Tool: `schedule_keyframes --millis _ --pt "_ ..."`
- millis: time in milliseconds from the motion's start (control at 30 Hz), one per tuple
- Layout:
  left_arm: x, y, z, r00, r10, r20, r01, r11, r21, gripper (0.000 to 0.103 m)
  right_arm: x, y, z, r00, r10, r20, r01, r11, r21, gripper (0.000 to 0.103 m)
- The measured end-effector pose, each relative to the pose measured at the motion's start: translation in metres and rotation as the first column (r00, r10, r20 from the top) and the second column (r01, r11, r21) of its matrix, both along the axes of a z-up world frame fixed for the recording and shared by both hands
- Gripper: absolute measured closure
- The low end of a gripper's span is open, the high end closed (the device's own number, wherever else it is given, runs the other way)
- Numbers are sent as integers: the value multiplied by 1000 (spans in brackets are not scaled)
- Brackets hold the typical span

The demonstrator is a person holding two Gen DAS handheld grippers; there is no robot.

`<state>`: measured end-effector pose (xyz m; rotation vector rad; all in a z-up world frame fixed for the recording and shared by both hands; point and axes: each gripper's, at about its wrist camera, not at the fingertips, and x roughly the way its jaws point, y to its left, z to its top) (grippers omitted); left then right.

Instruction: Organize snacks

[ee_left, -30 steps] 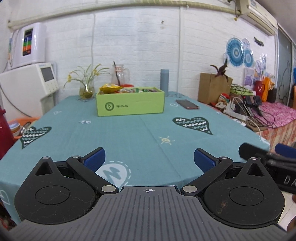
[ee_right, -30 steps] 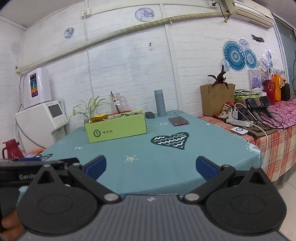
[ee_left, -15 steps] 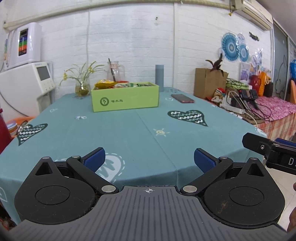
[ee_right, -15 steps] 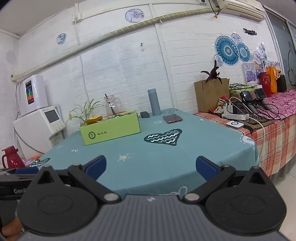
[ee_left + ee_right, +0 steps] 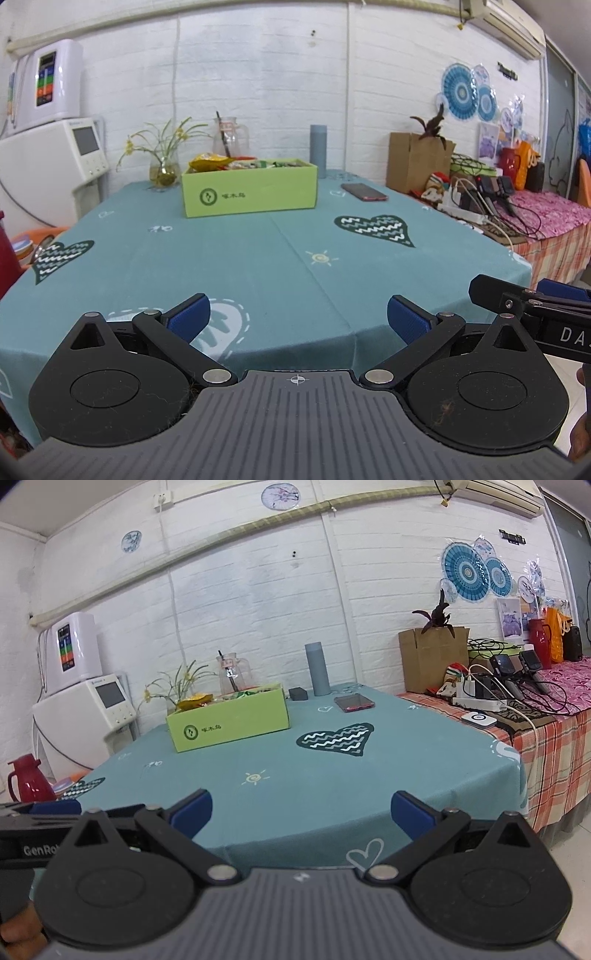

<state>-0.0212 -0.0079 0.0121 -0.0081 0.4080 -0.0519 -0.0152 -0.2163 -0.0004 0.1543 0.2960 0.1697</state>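
Across the near edge of the teal tablecloth (image 5: 258, 258), both grippers hang short of the table, well apart from everything on it. At the far side sits the green box (image 5: 249, 188) with snack packets (image 5: 207, 161) heaped inside, a flower vase (image 5: 163, 173) to its left, a glass jug (image 5: 228, 138) behind it, a grey bottle (image 5: 318, 150) and a phone (image 5: 364, 192) to its right. The left gripper (image 5: 298, 319) is spread wide, its blue pads (image 5: 189, 319) holding and touching nothing. The right gripper (image 5: 301, 809) is likewise spread wide and empty.
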Motion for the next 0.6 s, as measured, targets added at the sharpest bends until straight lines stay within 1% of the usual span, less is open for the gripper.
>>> schedule_keyframes --millis 467,500,533,600 --pt "2 0 -1 1000 2 -11 -2 1000 -5 11 0 4 -1 1000 -4 -16 4 1000 0 0" --pt "2 1 -1 1000 1 -8 -1 1000 -10 13 0 4 -2 1000 -5 -17 5 1000 -1 0" --pt "1 1 -1 1000 0 0 0 1000 -14 17 0 5 -2 1000 -6 -17 6 1000 -3 0" --pt "-1 1 -1 1000 10 8 -9 1000 -18 18 0 4 -2 1000 -5 -17 5 1000 -2 0"
